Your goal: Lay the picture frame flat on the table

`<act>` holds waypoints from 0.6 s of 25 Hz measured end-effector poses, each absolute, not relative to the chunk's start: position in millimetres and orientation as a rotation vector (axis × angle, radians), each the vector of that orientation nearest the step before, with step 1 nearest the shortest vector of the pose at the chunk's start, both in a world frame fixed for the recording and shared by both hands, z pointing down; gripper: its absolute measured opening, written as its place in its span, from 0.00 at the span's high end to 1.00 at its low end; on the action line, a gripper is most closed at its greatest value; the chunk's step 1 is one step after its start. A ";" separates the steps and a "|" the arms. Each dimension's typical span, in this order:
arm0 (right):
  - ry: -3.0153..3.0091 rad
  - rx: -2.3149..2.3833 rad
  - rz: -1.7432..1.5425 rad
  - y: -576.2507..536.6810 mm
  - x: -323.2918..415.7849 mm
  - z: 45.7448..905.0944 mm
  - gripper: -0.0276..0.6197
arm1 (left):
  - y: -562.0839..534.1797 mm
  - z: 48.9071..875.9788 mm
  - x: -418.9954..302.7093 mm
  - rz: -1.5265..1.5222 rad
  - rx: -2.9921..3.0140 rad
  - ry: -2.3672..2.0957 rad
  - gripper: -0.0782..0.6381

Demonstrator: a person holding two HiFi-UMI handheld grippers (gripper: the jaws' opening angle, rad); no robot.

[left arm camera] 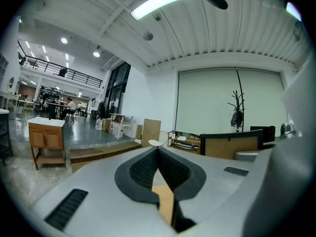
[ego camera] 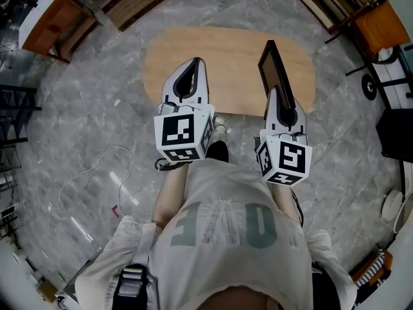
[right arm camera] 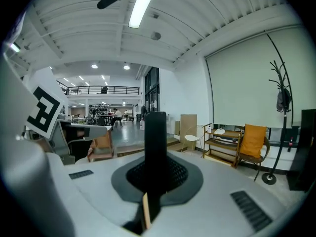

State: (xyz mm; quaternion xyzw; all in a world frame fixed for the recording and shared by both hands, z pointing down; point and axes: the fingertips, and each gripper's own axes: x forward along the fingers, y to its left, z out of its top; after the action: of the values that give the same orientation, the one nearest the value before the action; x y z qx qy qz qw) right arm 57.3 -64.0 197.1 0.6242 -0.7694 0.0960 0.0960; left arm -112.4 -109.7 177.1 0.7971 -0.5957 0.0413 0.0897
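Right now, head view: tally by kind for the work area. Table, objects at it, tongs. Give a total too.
table: 1
picture frame: 1, standing upright on edge
tongs: 2, left tongs shut and empty, right tongs shut on the frame
total: 4

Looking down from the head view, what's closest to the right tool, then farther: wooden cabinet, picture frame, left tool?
1. picture frame, clamped in the right tool
2. left tool, to its left
3. wooden cabinet, far upper left
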 end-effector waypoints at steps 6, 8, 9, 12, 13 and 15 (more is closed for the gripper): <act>-2.221 1.902 0.260 -93.8 46.2 188.4 0.93 | -152.0 171.0 -127.0 0.096 2.417 -1.719 0.88; -2.198 1.924 0.251 -96.7 50.6 185.2 0.93 | -159.1 169.7 -122.4 0.101 2.437 -1.703 0.88; -2.188 1.931 0.248 -97.9 53.2 184.3 0.93 | -161.5 169.2 -118.8 0.106 2.447 -1.697 0.88; -2.165 1.931 0.225 -102.2 61.0 185.3 0.93 | -165.5 168.0 -106.1 0.116 2.484 -1.687 0.88; -2.162 1.929 0.220 -103.1 64.0 186.3 0.93 | -165.9 168.5 -101.4 0.118 2.494 -1.686 0.88; -2.167 1.923 0.220 -105.2 69.2 187.8 0.93 | -166.8 170.3 -93.3 0.120 2.499 -1.683 0.88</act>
State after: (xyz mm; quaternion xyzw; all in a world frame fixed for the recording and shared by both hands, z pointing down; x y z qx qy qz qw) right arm 69.2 -105.2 187.8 0.6574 -0.7405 0.0753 0.1178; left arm -93.3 -166.8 170.3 0.8272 -0.5570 0.0397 0.0630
